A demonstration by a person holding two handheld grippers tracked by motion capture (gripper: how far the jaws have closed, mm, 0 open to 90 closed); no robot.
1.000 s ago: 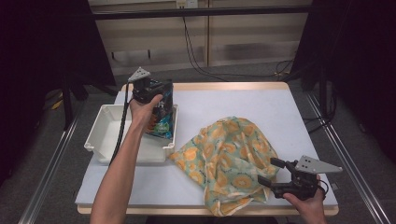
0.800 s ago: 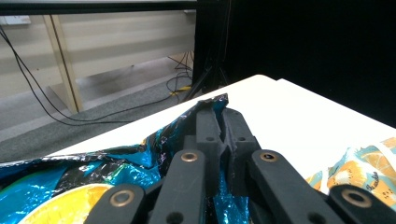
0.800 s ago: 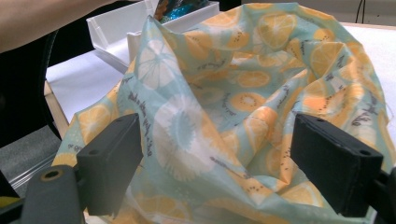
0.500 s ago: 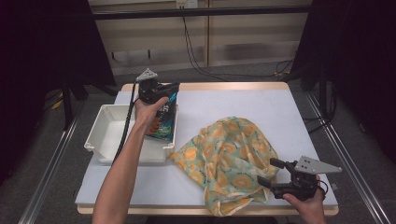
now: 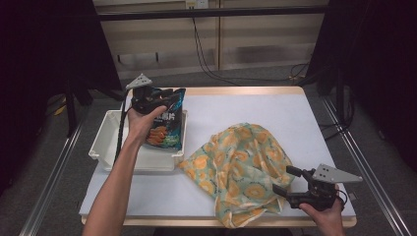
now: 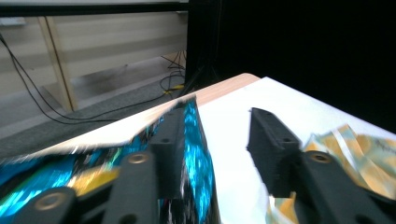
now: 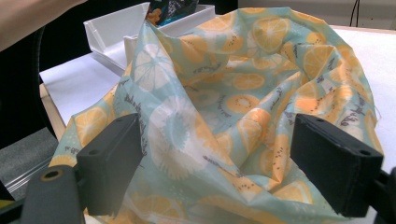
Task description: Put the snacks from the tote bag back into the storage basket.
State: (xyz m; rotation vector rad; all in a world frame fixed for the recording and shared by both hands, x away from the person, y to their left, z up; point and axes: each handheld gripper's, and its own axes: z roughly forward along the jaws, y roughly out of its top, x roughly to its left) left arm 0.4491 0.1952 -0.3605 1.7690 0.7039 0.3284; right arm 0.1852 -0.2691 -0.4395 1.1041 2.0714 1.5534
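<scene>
A blue snack bag [image 5: 164,130] with orange printing stands upright in the right end of a white tray [image 5: 105,142]. My left gripper [image 5: 167,94] is level with the bag's top edge, and its jaws have just been opening. In the left gripper view the bag's top [image 6: 198,154] lies against the left jaw while the left gripper [image 6: 219,121] shows bare table in its gap, so nothing is pinched. A crumpled cloth [image 5: 241,167] with an orange-slice print lies right of the tray. My right gripper [image 5: 283,180] rests open at the cloth's front right edge, its jaws wide before the cloth [image 7: 210,93].
The white table [image 5: 246,108] has a wooden edge and metal rails along both sides. Cables run across the floor behind it. In the right gripper view the tray [image 7: 112,28] sits beyond the cloth.
The left gripper's jaws have parted from the bag's top and the hand has risen and drawn slightly left. The bag now stands taller in the tray. The right gripper has not moved.
</scene>
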